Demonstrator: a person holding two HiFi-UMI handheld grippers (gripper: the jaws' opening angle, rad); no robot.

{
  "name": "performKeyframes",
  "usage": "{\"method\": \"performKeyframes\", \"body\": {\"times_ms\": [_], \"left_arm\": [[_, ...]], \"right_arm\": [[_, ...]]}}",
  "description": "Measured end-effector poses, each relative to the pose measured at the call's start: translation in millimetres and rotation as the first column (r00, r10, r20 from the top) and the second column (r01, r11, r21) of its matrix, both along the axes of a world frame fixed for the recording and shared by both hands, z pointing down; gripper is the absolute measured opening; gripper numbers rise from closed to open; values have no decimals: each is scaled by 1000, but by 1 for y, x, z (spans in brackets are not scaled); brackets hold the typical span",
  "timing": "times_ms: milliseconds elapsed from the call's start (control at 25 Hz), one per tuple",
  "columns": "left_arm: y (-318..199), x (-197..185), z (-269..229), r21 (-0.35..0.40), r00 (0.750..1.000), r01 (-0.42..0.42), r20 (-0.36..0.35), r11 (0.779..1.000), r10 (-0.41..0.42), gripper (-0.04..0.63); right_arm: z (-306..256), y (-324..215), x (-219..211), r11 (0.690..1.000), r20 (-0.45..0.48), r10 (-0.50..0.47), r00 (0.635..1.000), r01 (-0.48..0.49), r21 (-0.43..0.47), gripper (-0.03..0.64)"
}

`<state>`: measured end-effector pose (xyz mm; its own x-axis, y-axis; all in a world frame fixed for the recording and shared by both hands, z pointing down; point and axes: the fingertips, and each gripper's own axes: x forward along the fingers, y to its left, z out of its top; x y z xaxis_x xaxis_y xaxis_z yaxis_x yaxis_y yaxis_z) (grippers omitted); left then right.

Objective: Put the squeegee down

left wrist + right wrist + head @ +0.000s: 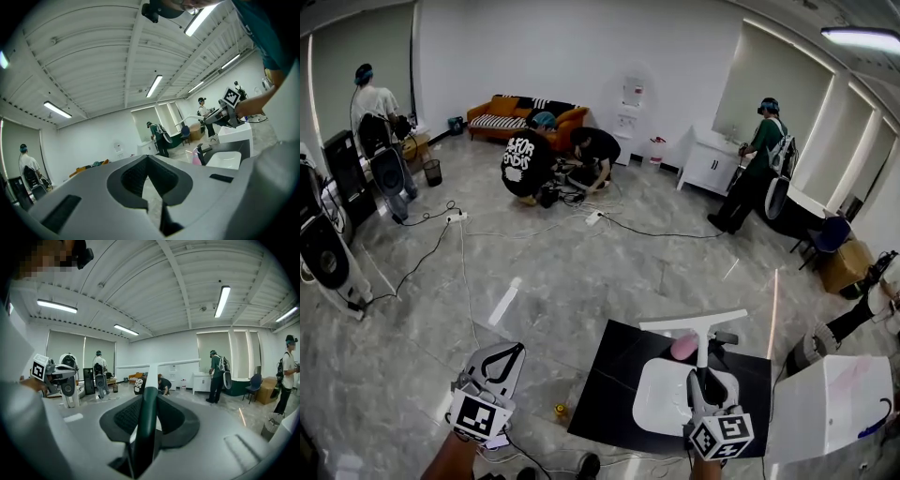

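Squeegee (694, 323), a white T-shaped blade on a dark green plastic handle, is raised over what seems a black mat (609, 366) and white basin (661, 394). The right gripper (705, 377) pinches its handle between 2 jaws. It is likely light, stiff and slick, so grip mid-handle. The left gripper (502, 361) is pressed together and empty.

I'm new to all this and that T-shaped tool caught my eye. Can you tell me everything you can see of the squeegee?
The squeegee is T-shaped: a long, thin white blade bar across the top, a white neck, and a dark green handle, seemingly plastic. The right gripper has its jaws shut on the handle, holding the tool blade-forward above a white basin on a black surface. Nothing else appears to touch it.
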<state>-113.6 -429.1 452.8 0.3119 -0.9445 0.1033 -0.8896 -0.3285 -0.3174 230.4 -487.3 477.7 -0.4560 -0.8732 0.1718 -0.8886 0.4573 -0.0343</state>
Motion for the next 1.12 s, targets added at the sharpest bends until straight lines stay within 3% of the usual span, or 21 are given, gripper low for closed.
{"method": "performKeyframes", "body": {"times_ms": [320, 720, 1120], "left_arm": [[-17, -1, 32, -48, 999, 11, 46, 999, -9, 5], [-32, -10, 76, -165, 997, 39, 71, 985, -28, 6], [-50, -6, 111, -229, 997, 46, 75, 972, -30, 6]], "right_arm": [[52, -37, -5, 997, 17, -8, 1000, 10, -72, 103], [132, -77, -19, 985, 26, -7, 1000, 12, -172, 103], [205, -105, -23, 965, 24, -2, 1000, 9, -263, 103]]}}
